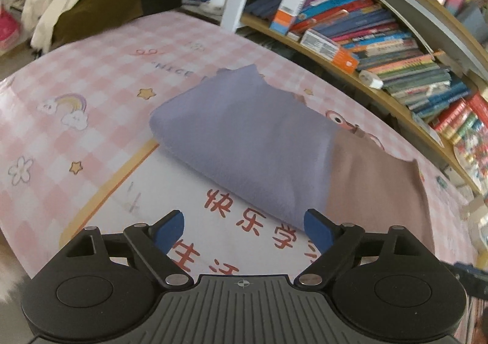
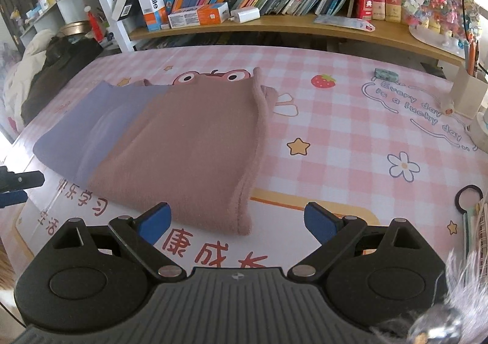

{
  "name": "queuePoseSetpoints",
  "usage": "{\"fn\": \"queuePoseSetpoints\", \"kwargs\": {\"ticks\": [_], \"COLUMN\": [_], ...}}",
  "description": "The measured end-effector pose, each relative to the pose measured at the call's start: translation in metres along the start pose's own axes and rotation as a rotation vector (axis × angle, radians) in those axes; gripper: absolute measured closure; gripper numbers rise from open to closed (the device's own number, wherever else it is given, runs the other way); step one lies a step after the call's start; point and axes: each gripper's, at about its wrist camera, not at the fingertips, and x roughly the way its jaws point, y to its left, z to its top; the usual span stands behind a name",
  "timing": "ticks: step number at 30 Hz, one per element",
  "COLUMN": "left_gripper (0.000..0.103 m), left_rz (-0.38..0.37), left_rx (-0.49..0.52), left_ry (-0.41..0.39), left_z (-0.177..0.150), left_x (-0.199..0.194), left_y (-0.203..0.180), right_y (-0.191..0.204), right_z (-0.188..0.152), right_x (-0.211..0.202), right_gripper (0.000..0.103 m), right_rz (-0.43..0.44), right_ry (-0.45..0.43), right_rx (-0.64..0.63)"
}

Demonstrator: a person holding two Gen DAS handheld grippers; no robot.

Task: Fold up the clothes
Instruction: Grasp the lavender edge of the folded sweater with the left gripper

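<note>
My left gripper (image 1: pixel 244 229) and right gripper (image 2: pixel 238 222) both stand wide apart with nothing between the pads, just short of the cloth (image 2: pixel 170 142). It lies flat on the pink mat (image 2: pixel 350 142), folded over into a thick oblong, brown half nearer the frog print (image 2: pixel 210 77) at its far edge. I judge another fold possible, perhaps none.

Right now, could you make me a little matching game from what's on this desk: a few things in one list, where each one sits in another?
Things:
1. folded cloth
2. white charger
3. black hair tie
4. strawberry print

Places:
A. on the book shelf
B. desk's right edge
C. mid-desk, before both grippers
D. on the mat, right of the cloth

Pairs: 1-C, 2-A, 3-B, 4-D
</note>
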Motion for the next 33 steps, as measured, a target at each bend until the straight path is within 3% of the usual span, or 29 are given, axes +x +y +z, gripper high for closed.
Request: {"fn": "queuePoseSetpoints", "kwargs": {"ticks": [8,14,21,33], "left_gripper": [0.015,0.016,0.022,0.029], "left_rz": [-0.008,-0.017,-0.04,-0.095], "left_rx": [-0.181,-0.195,-0.299,-0.383], "left_ry": [0.029,0.035,0.041,0.038], "left_z": [0.006,0.013,0.02,0.037], "left_x": [0.014,0.024,0.034,0.054], "left_y": [0.02,0.024,0.047,0.061], "right_y": [-0.005,-0.005,0.0,0.01], "right_z": [0.002,0.005,0.008,0.014], "right_x": [0.003,0.007,0.014,0.023], "right_gripper": [0.009,0.009,0.009,0.009], "right_rz": [-0.024,-0.043,-0.069,-0.104], "right_ry": [0.004,0.002,0.007,0.019], "right_rx": [0.022,0.051,0.075,0.092]}}
